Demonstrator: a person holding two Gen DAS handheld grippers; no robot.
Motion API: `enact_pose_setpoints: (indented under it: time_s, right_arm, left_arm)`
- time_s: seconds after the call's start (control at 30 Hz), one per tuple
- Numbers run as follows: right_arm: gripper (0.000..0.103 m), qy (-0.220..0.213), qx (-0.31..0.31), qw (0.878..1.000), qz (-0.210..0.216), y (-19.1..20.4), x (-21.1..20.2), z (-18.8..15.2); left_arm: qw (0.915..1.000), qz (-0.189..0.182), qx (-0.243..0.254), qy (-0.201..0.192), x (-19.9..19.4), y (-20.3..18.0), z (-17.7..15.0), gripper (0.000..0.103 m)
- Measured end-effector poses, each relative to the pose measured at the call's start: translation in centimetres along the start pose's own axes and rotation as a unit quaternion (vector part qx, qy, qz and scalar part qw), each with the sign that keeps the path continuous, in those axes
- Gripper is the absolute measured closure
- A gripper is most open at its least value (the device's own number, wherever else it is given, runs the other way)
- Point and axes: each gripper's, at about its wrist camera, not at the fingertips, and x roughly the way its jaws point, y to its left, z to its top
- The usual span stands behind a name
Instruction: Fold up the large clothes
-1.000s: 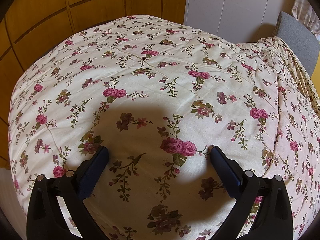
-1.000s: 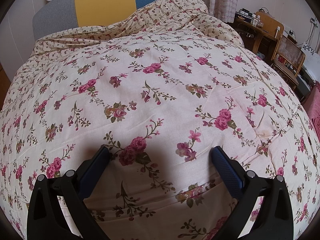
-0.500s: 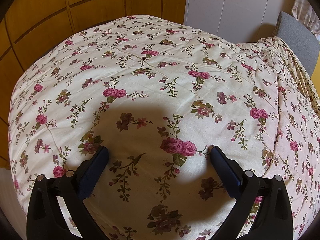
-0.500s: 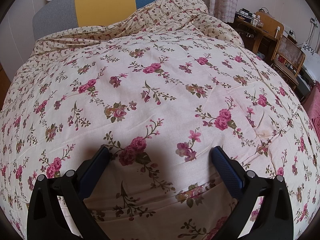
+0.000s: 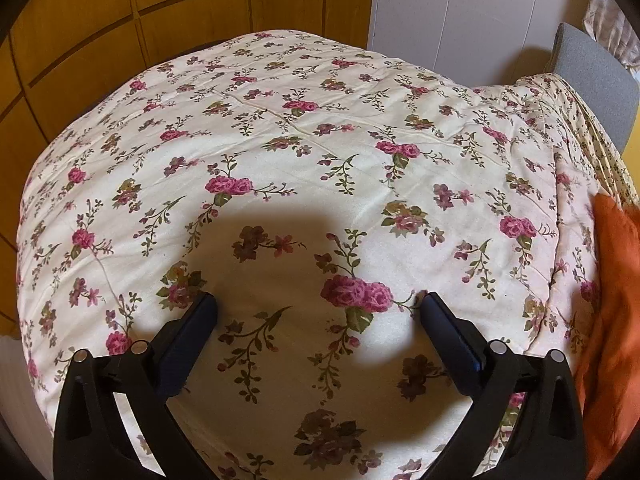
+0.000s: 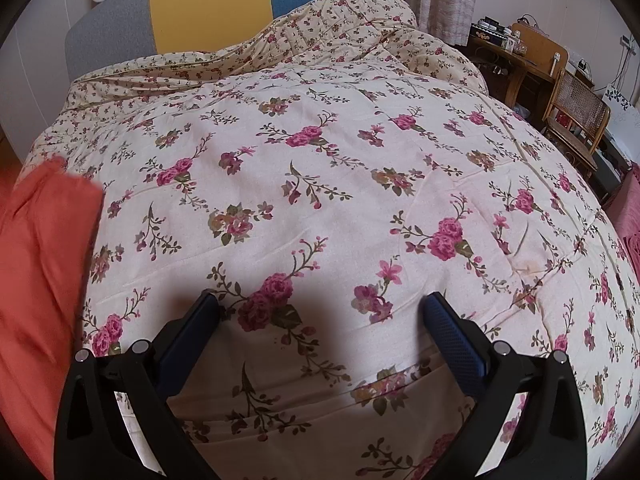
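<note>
Left wrist view: I found the left gripper (image 5: 318, 300) poised low over the floral quilt (image 5: 320, 152), its jaws spread wide and holding nothing. Its dark blue fingertips (image 5: 200, 312) sat close above the fabric; I could not tell whether they touched it. The gripper's shadow fell on the quilt between them. The quilt was cream cotton printed with pink roses and olive sprigs, stitched in large squares and lightly creased. The orange garment (image 5: 612, 320) entered at the right edge, blurred, lying over the quilt's side well apart from the fingers. Behind the bed stood wooden wall panels (image 5: 120, 20) and a white door (image 5: 460, 12), which only this view showed. A grey strip of the headboard (image 5: 592, 68) was visible at the far right.

Right wrist view: the right gripper (image 6: 320, 308) was held likewise, jaws fully apart and gripping nothing, over a rumpled fold of the same quilt (image 6: 340, 168). Here the orange garment (image 6: 40, 280) lay at the left edge, a smooth, plain cloth with one squared corner resting on the quilt. This view alone showed the headboard (image 6: 208, 4) in its grey, yellow and blue panels, a bunched smaller-print cover (image 6: 360, 28) against it, a cane-backed chair (image 6: 580, 108) and a wooden desk (image 6: 528, 52).
</note>
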Motion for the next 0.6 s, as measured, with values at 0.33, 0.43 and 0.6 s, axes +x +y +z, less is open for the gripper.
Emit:
enact_pose_setpoints:
  time_s: [0.33, 0.43, 0.6]
  right_arm:
    - [0.002, 0.000, 0.000, 1.000, 0.000, -0.12, -0.01, -0.06]
    - [0.002, 0.000, 0.000, 1.000, 0.000, -0.08, 0.09, -0.06]
    - [0.002, 0.001, -0.002, 1.000, -0.002, -0.03, 0.10, 0.09]
  left_arm:
    - [1.0000, 0.000, 0.000, 0.000, -0.03, 0.04, -0.01, 0.003]
    - [1.0000, 0.000, 0.000, 0.000, -0.04, 0.06, -0.02, 0.003]
    - [1.0000, 0.000, 0.000, 0.000, -0.07, 0.09, -0.06, 0.003]
